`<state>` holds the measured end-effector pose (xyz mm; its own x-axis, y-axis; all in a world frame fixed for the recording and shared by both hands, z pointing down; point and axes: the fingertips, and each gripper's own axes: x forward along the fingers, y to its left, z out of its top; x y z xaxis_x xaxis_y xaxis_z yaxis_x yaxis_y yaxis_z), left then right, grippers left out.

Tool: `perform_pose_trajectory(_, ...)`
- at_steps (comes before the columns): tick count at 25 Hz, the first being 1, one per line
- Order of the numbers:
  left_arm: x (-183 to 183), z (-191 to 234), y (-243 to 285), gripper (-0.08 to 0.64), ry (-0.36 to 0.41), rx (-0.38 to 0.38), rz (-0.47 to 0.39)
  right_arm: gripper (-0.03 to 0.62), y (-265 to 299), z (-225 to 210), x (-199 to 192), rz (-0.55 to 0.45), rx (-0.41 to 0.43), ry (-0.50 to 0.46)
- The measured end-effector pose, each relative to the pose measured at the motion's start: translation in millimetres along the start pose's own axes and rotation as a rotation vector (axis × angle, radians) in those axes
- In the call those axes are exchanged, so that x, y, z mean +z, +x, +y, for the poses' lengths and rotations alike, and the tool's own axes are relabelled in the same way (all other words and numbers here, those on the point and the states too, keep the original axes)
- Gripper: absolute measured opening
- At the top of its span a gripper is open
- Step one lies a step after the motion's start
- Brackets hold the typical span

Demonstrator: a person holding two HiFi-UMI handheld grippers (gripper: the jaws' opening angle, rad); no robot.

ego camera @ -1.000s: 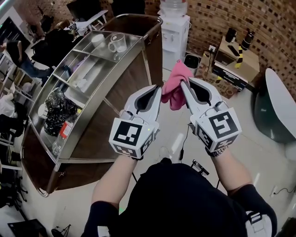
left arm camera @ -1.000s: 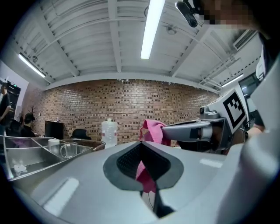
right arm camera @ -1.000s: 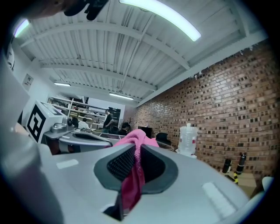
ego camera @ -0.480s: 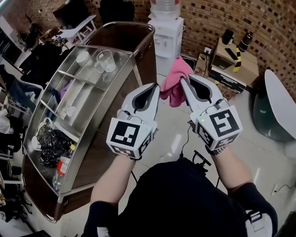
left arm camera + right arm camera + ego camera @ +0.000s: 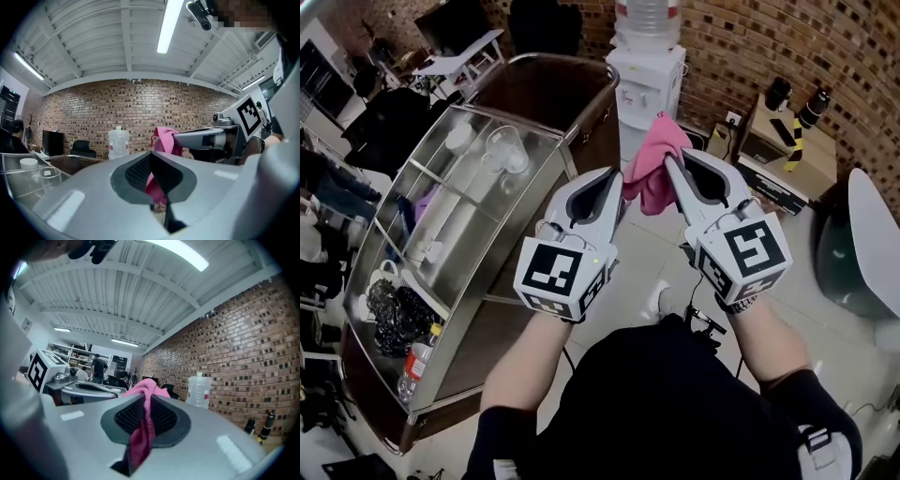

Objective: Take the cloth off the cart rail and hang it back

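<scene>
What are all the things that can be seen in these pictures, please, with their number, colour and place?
cloth: one, pink, held up in the air between both tongs.
cart: one, steel and brown wood, at the left.
glass mug: one, clear, on the cart's top shelf.
plastic bottle: one, clear with a red label, at the cart's near end.
water dispenser: one, white, behind the cloth.
cardboard box: one, brown, right of the water dispenser.
left tongs: one, white and grey, shut on the cloth's left edge.
right tongs: one, white and grey, shut on the cloth's right side.
</scene>
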<state>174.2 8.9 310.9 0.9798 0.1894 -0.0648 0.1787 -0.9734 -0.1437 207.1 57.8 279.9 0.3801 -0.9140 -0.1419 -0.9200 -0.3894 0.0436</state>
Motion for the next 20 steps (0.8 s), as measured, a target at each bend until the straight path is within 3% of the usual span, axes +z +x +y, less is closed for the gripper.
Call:
perform_pose_trajectory(13,-9,40,117,-0.009,0.013,0.243,0.011,0.032,71,-121,-10,-0.026,0.214,0.032)
perform_pose_trajectory(20,-17,69,147,-0.009,0.011,0.306,0.014,0.032,108,-152,-19,-0.032,0.261,0.045)
